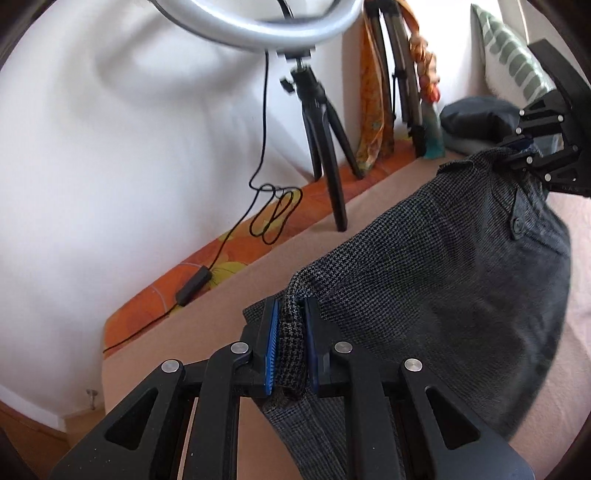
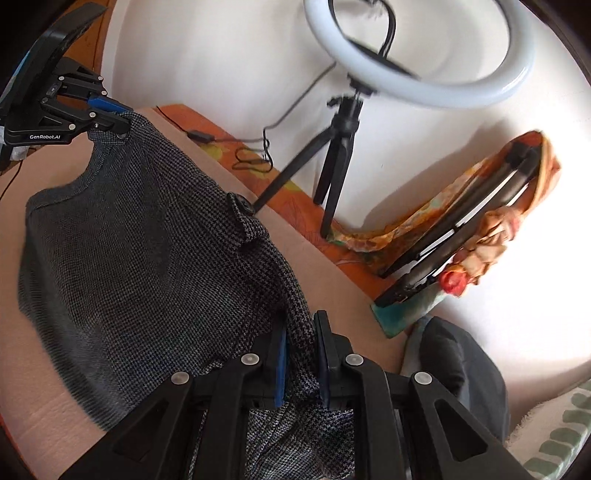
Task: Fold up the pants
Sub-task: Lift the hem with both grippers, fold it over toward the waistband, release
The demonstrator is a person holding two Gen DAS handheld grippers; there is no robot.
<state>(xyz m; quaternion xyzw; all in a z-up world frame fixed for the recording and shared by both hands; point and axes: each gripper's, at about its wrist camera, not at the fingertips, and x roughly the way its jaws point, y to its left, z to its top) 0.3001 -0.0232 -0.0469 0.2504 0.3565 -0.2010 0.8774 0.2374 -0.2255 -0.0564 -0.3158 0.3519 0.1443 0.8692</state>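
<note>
While both tools grip, pants [image 1: 436,280] hang stretched between them over beige bed surface [image 1: 229,295]. Left gripper [image 1: 290,347] clenched on bunched houndstooth edge; right gripper [image 2: 301,360] likewise clamped on far corner of fabric — cloth pinched between blue pads. Buttoned pocket flap [image 2: 245,218] faces up. Ring light [image 2: 424,55] on tripod [image 2: 332,166] stands by white wall — dark cushion [image 2: 461,365] near right.

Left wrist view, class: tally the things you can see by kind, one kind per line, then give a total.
Checked pants: 1
Tools (left tool, right tool): 2
Ring light: 1
Black tripods: 2
Striped pillow: 1
Total: 7
</note>
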